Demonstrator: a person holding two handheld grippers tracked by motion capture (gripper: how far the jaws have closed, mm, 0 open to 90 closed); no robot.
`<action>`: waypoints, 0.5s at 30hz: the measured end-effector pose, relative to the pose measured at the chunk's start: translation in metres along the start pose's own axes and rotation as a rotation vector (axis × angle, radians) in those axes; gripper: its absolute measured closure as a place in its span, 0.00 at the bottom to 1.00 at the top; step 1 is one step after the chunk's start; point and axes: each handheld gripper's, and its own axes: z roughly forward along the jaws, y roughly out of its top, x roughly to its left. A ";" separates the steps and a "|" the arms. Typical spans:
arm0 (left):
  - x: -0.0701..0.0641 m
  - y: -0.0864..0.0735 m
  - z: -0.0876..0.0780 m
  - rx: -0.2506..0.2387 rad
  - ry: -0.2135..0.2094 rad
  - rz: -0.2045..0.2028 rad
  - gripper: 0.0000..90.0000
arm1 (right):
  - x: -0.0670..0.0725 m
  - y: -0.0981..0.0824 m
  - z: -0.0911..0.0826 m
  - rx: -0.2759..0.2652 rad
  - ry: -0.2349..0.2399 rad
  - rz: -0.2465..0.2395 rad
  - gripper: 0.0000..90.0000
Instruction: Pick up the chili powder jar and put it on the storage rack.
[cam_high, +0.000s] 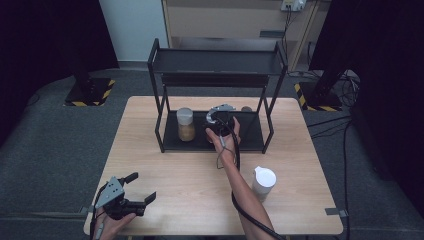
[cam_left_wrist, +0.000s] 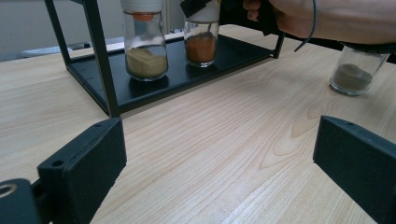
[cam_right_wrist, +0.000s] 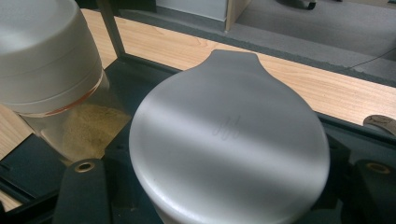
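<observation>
A glass jar of orange powder (cam_left_wrist: 201, 44) stands on the lower shelf of a black rack (cam_high: 215, 62). My right gripper (cam_high: 220, 119) is shut on it from above and in front. Its pale grey lid (cam_right_wrist: 229, 140) sits between the two black jaws in the right gripper view. Just left of it on the same shelf is a jar of yellow powder (cam_high: 185, 125) (cam_left_wrist: 145, 56) (cam_right_wrist: 51, 84) with a white lid. My left gripper (cam_high: 141, 187) (cam_left_wrist: 219, 158) rests low over the table's front left corner, open, with nothing between its jaws.
A third jar with a white lid (cam_high: 263, 182) and grey-brown powder (cam_left_wrist: 357, 70) stands on the wooden table (cam_high: 165, 170) at the front right, beside the person's right forearm. The rack's posts (cam_left_wrist: 100, 56) frame the shelf, with an upper shelf above.
</observation>
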 end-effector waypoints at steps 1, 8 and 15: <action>0.000 0.000 0.000 0.000 0.000 0.000 0.02 | 0.000 0.000 0.000 0.000 0.001 0.003 0.34; 0.000 0.000 0.000 0.000 -0.001 0.000 0.02 | 0.002 0.000 -0.002 -0.013 -0.001 -0.001 0.24; 0.000 0.000 0.001 0.003 -0.004 0.002 0.02 | -0.004 0.003 -0.013 -0.049 0.017 0.031 0.10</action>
